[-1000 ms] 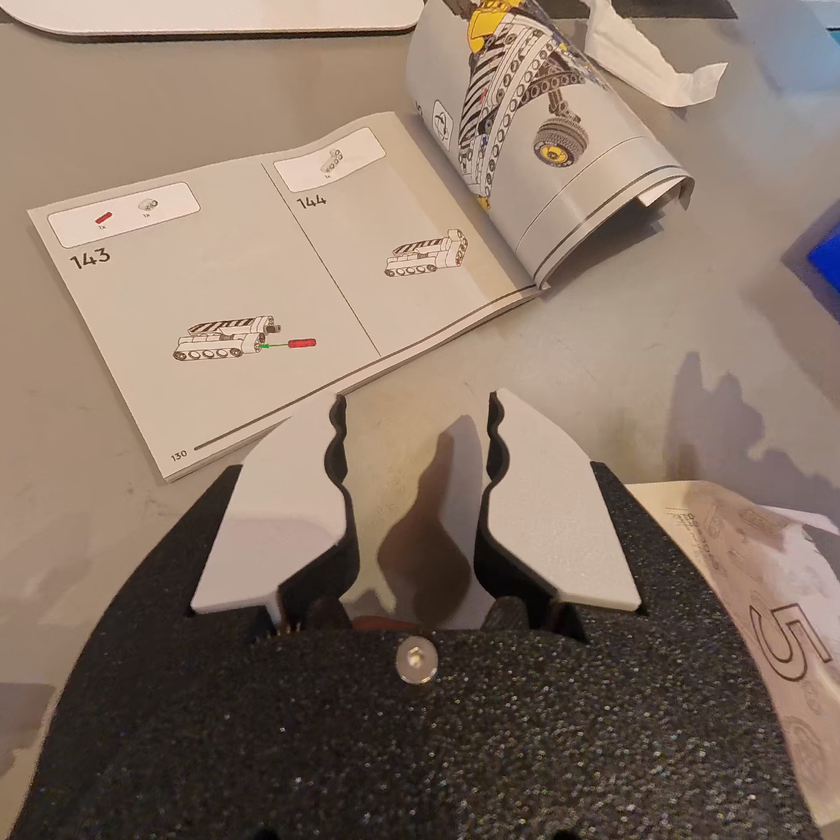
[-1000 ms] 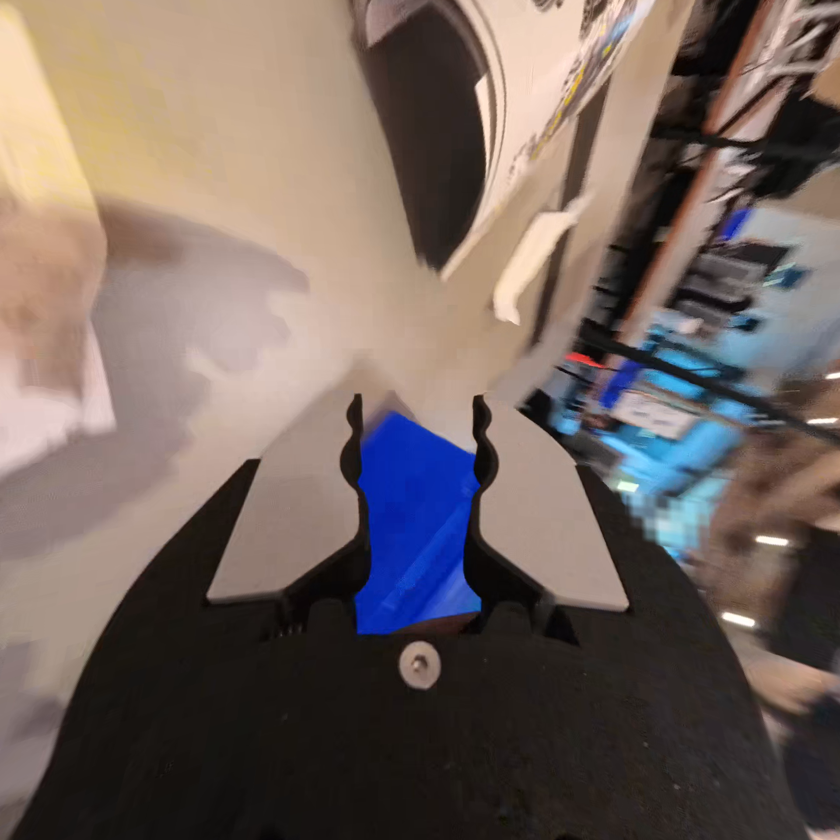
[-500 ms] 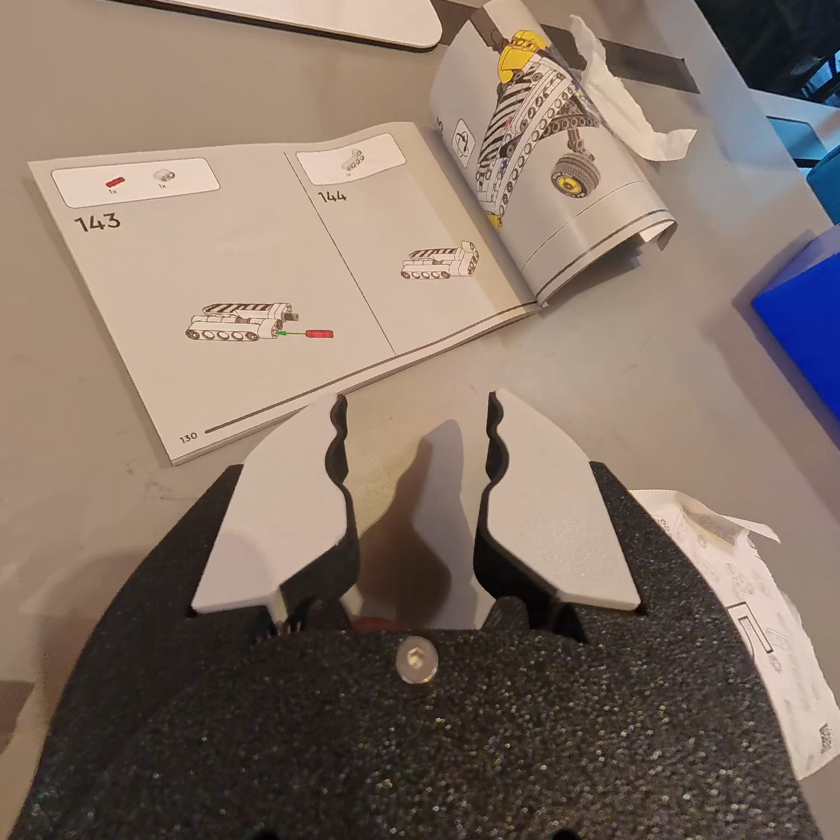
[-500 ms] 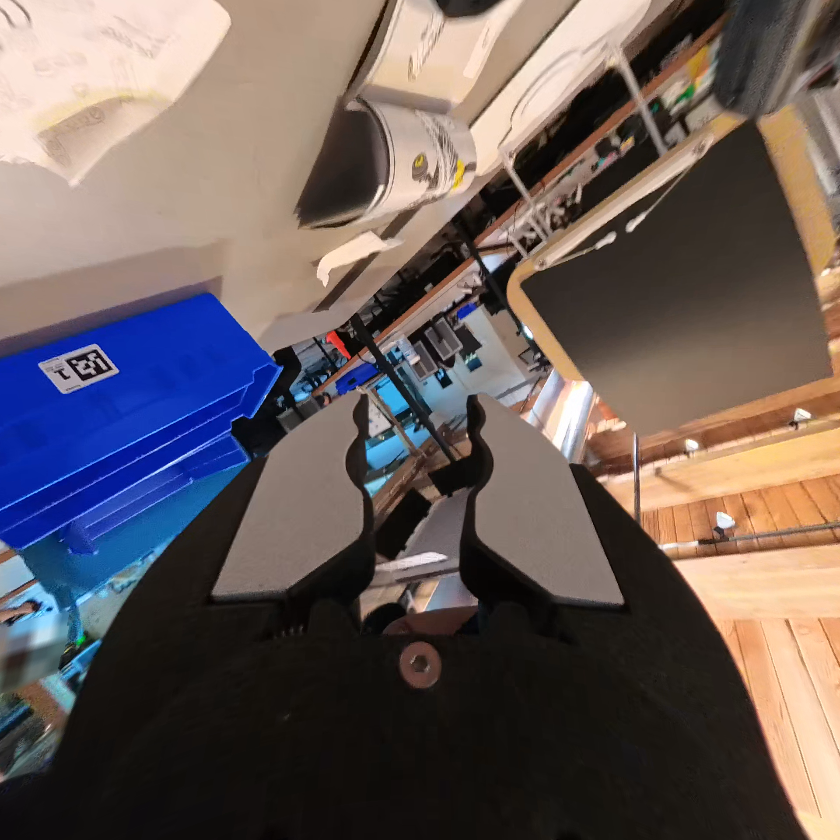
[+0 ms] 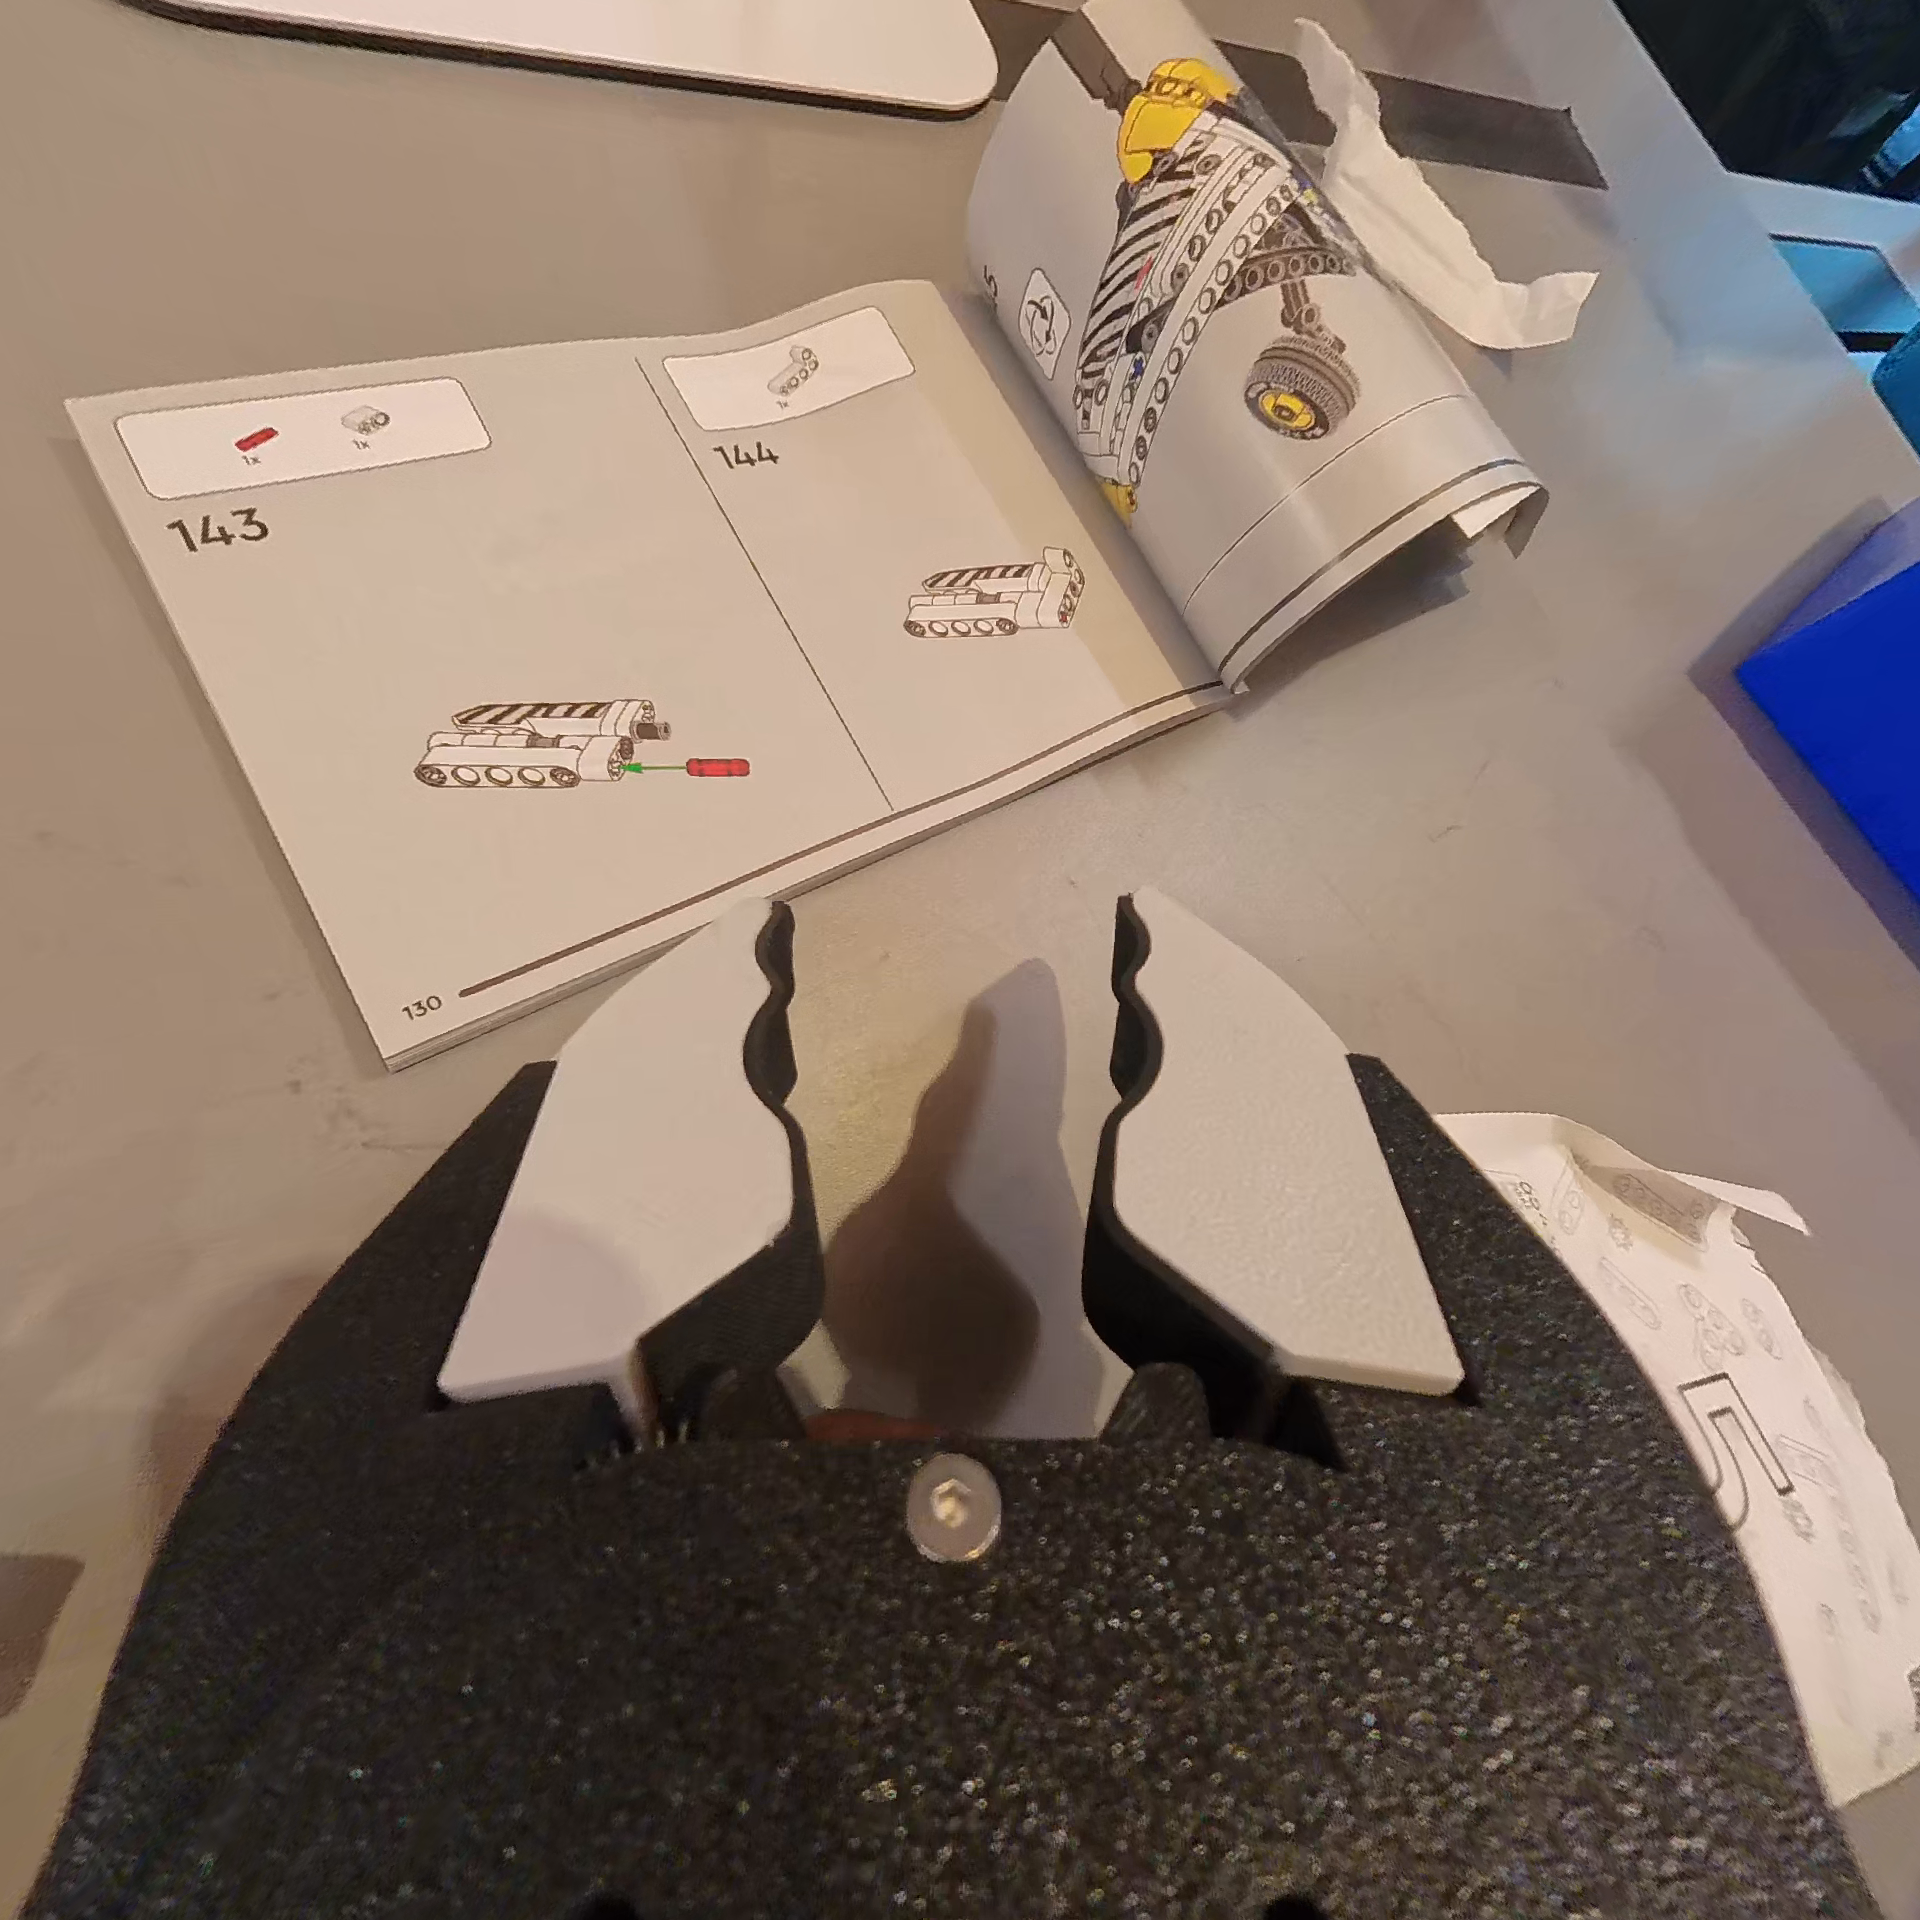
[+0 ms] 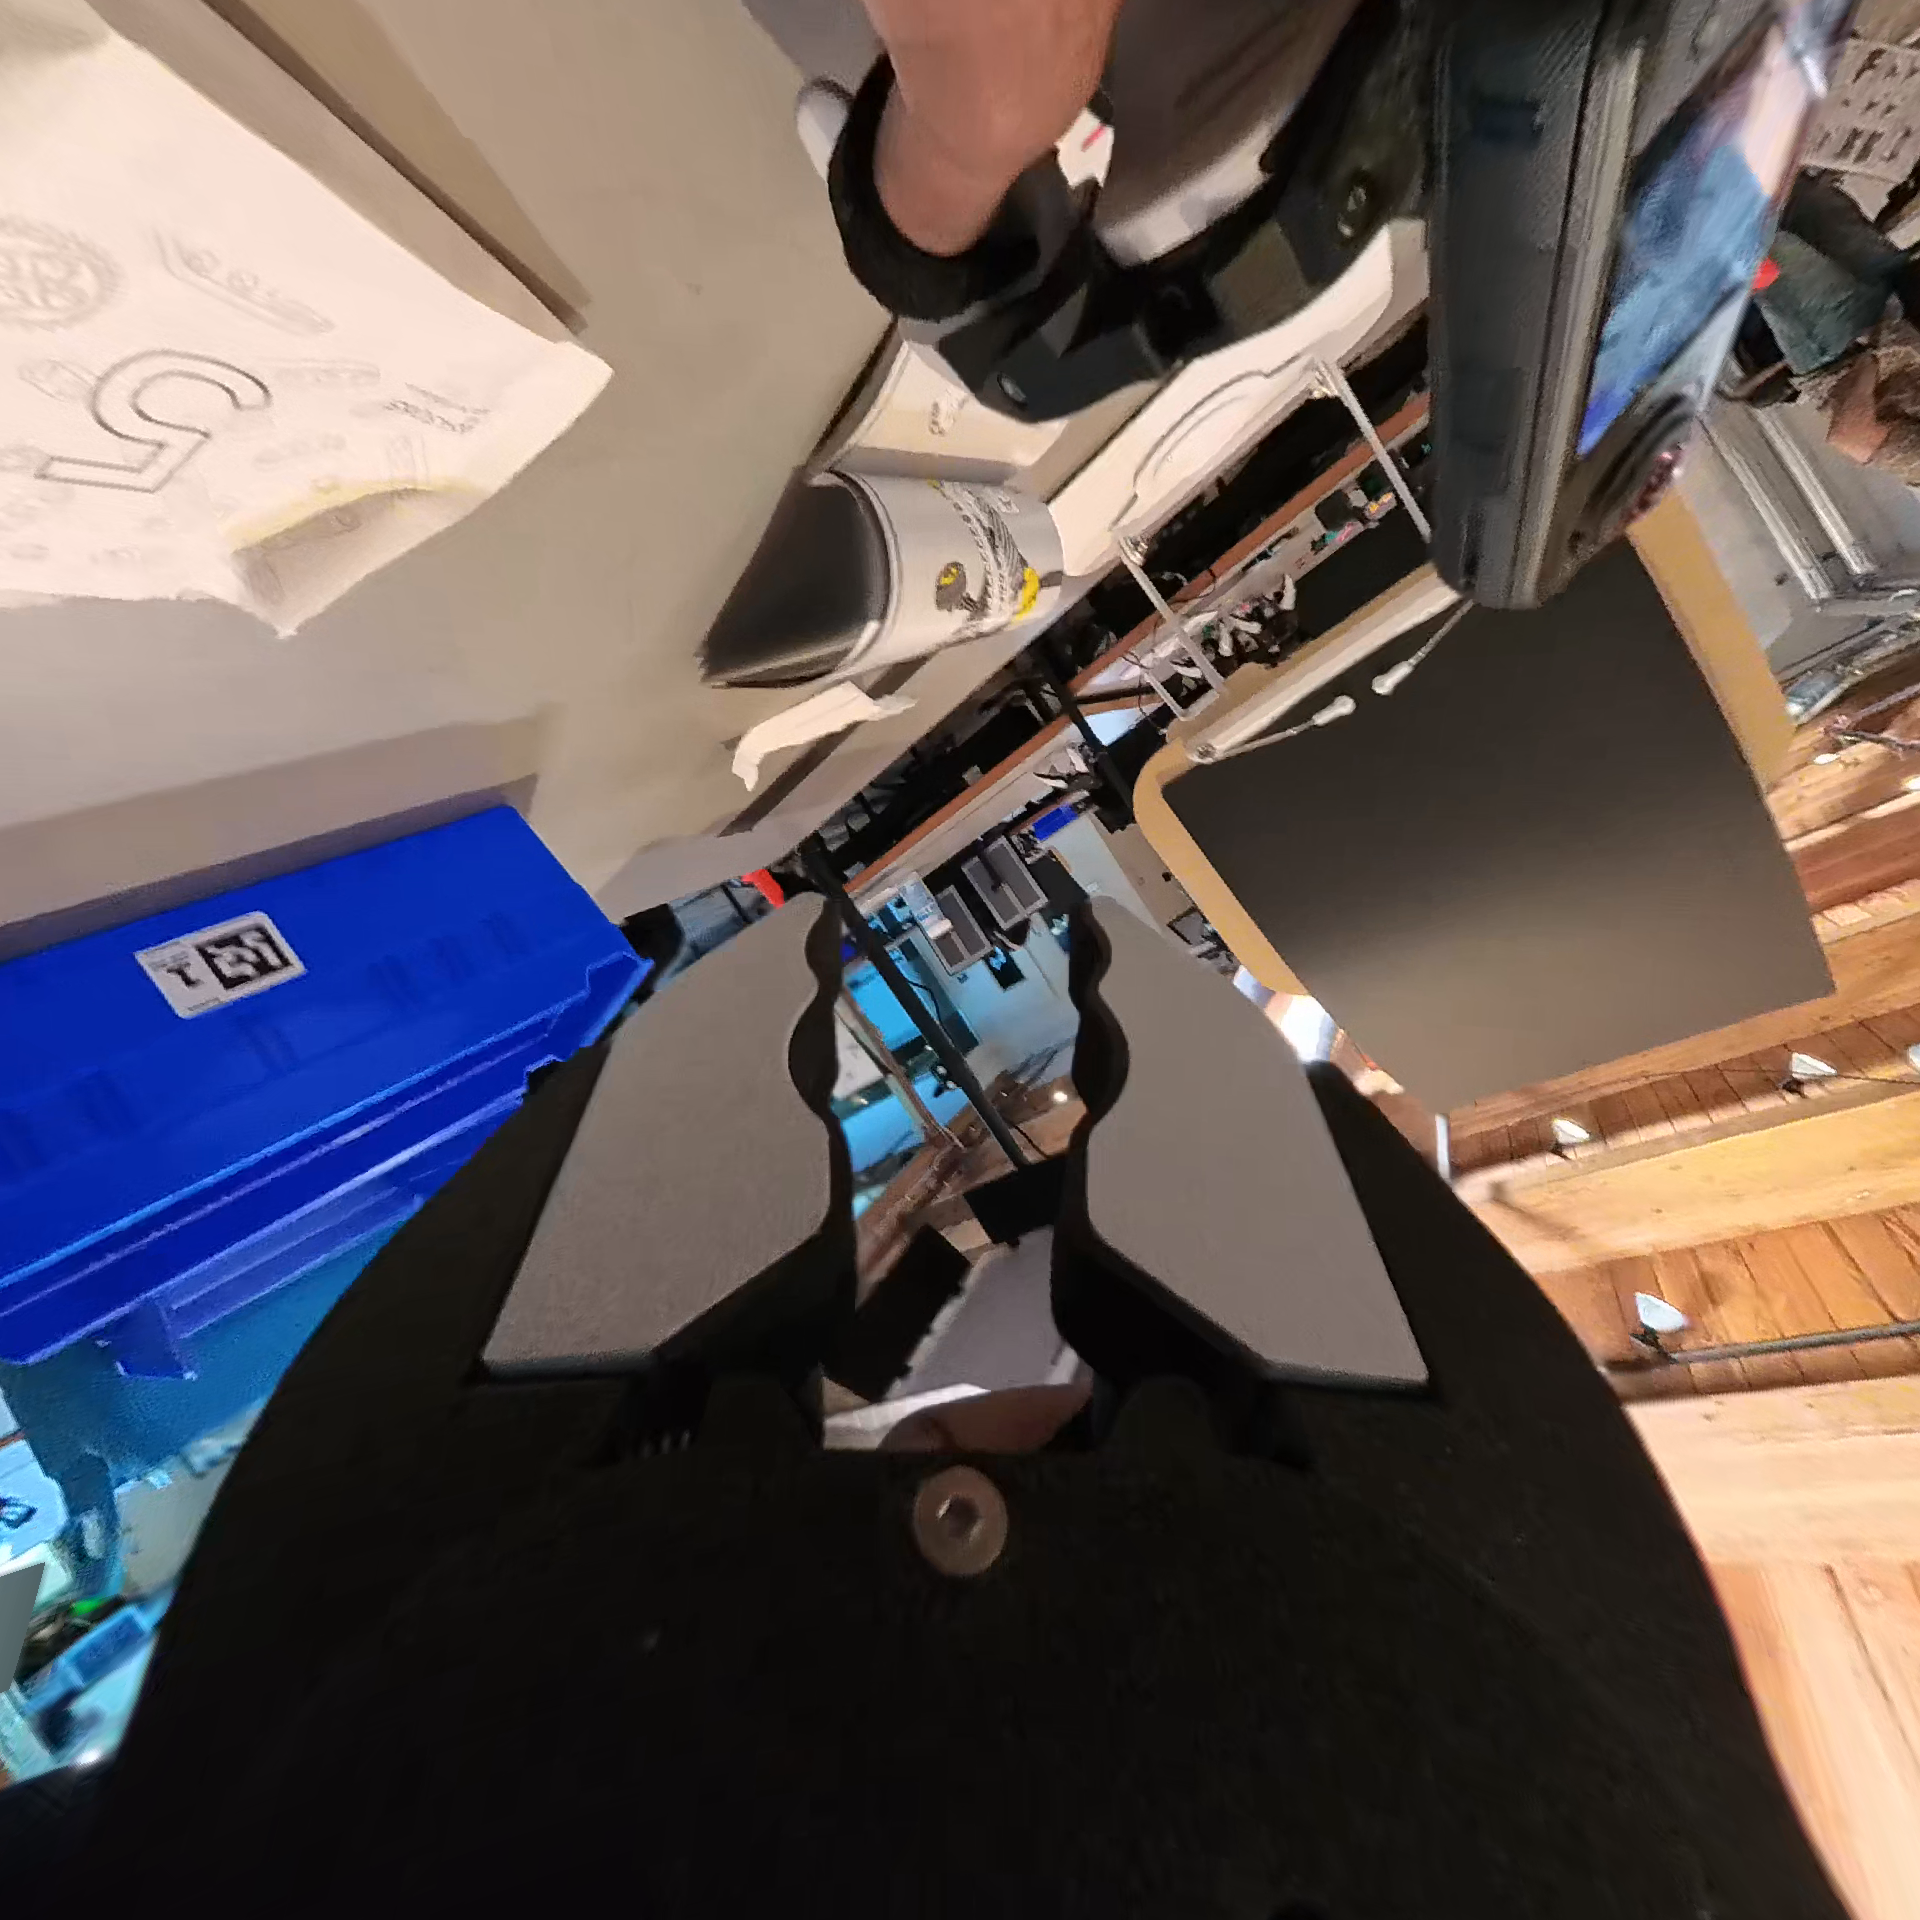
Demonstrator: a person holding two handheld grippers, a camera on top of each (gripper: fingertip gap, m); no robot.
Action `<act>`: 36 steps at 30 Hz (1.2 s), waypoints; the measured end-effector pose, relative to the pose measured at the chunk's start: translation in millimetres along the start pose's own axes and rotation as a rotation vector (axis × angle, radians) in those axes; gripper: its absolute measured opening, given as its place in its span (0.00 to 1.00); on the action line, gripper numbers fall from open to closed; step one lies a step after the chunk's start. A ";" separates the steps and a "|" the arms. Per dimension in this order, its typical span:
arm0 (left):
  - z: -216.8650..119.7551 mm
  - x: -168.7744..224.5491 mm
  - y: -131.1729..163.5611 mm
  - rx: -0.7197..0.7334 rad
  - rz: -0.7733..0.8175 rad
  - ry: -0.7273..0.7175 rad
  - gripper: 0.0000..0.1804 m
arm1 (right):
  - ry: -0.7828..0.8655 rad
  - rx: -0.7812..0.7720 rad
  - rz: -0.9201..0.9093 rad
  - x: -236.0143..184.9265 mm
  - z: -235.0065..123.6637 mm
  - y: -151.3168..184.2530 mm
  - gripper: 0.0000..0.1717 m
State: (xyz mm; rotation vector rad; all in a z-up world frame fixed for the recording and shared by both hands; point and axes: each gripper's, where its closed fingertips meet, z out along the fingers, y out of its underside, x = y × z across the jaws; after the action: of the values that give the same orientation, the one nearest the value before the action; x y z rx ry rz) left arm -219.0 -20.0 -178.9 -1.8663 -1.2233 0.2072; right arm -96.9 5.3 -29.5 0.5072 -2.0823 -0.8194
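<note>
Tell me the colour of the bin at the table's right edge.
Bright blue. The bin shows best in the right wrist view; the left wrist view catches only a corner.

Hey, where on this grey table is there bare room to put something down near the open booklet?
Bare table lies between the booklet, the blue bin and the printed paper bag, just ahead of the open, empty left gripper. Another bare strip runs between the booklet and the white board. The far right is crowded: curled pages and torn paper.

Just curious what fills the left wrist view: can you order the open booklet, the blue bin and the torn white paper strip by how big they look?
1. open booklet
2. blue bin, cropped by the frame
3. torn white paper strip
</note>
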 end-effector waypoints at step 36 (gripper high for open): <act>-277.1 -73.3 102.1 0.273 -0.155 -0.153 0.34 | -0.058 1.301 0.562 82.5 9.4 -146.8 0.33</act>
State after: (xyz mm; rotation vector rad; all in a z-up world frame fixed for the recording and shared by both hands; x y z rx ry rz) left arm -35.0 -251.6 -107.8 -1.5360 -1.3633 0.4163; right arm -142.8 -144.6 -91.8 0.4794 -2.4056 0.9448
